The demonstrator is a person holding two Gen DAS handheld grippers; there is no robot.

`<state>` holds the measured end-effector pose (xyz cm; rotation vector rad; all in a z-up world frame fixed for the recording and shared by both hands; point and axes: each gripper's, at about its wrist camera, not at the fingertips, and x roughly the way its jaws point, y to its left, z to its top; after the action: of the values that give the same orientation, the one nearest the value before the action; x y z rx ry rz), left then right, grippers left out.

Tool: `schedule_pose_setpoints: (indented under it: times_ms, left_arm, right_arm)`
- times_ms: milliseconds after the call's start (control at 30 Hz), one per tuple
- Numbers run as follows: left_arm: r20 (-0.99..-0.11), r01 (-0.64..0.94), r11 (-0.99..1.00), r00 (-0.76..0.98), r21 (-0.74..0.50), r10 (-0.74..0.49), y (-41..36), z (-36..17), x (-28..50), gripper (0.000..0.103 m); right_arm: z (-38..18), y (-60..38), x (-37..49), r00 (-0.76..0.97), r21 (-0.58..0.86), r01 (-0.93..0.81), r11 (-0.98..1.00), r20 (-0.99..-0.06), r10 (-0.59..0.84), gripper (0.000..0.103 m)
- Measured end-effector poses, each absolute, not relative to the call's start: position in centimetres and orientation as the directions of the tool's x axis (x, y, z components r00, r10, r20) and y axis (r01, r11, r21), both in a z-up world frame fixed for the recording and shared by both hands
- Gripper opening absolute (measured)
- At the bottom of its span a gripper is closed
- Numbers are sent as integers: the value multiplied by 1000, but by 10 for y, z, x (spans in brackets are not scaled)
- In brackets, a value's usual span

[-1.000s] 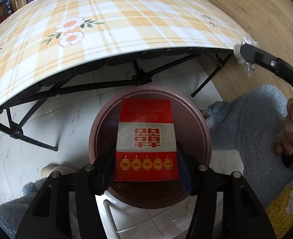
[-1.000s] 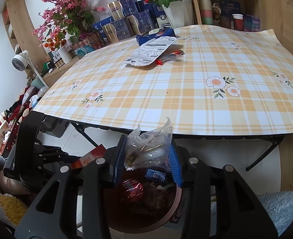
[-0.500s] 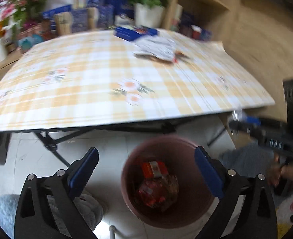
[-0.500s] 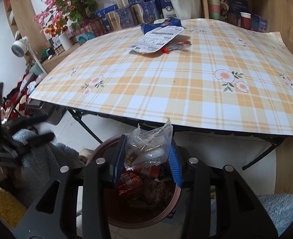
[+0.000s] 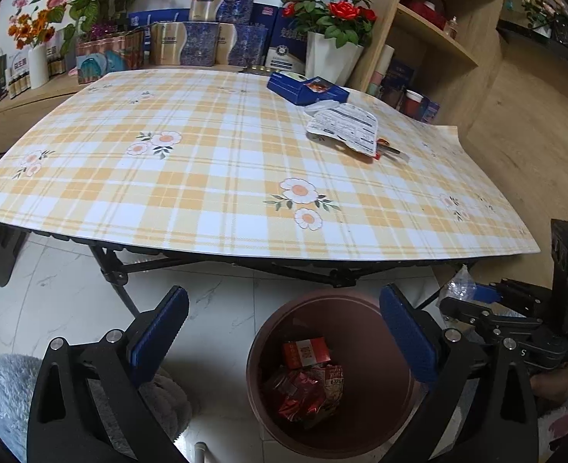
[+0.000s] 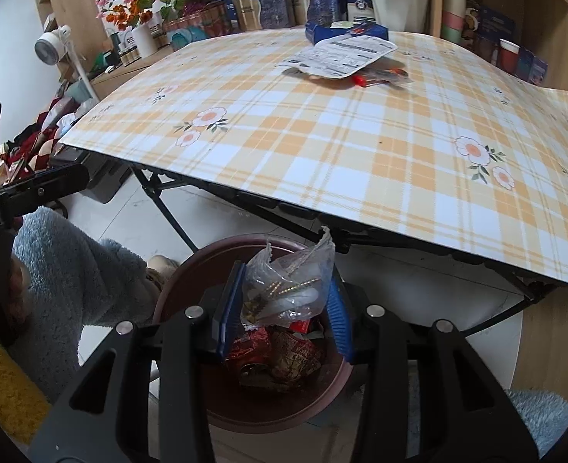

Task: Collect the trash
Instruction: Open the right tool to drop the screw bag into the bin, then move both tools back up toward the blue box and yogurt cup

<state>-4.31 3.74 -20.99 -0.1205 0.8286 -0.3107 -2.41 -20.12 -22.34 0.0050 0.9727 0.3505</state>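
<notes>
My left gripper [image 5: 284,328] is open and empty, above the left side of the brown bin [image 5: 384,324] on the floor. A red box [image 5: 307,352] lies in the bin on red wrappers [image 5: 303,393]. My right gripper [image 6: 285,305] is shut on a clear plastic bag [image 6: 287,289] with gold screws in it, held over the same bin [image 6: 191,270]. It also shows at the right of the left wrist view [image 5: 463,293]. On the checked table [image 5: 214,177] lie a white paper sheet [image 5: 343,125], a blue box [image 5: 307,90] and a red wrapper [image 6: 380,76].
The folding table's black legs [image 5: 118,274] stand just behind the bin. A white flower pot [image 5: 332,61], boxes and vases line the far side. A wooden shelf [image 5: 430,34] stands at the right. Fluffy blue sleeves [image 6: 75,281] flank the bin.
My left gripper opened and let the red box fall into the bin, then rose and tilted up toward the table. My right gripper moved further over the bin with the bag.
</notes>
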Motion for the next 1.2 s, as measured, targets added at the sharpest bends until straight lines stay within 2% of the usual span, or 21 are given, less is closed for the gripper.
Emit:
schedule_pose_setpoints:
  times_ms: [300,367,433,633,833,1067,1200]
  left_arm:
    - [-713,231,947,624,-223,-320,35,-213,-41,97]
    - [-707,220,949,633,-226,-315,38,-213,-41,97]
    - [-702,214,950,640,-228,-313,40,-212,-41,97]
    - [-697,201,954,651,-224,-301,41,-210,-41,97]
    - [-690,195,958,665,-209,-285,41,-208,-41,97]
    - [-641,219,956,710,-193,-292,39,-199,-39,97]
    - [-587,303,938,733,-170,-343,27,-189,-39,97]
  right_arm:
    - [-222,-202,-26,516,168,-293,941,-801,304,45]
    - [-220,-203,-27,524,174,-295,940,-793,311,52]
    - [-215,-204,-29,544,173,-293,940,-778,313,71]
    - [-208,-211,-29,579,177,-260,949,-758,300,89]
    - [-208,-216,-28,587,187,-238,953,-754,294,92]
    - [-206,-222,-29,599,196,-218,956,-746,290,92]
    - [-201,-231,-26,613,216,-182,959,-738,282,94]
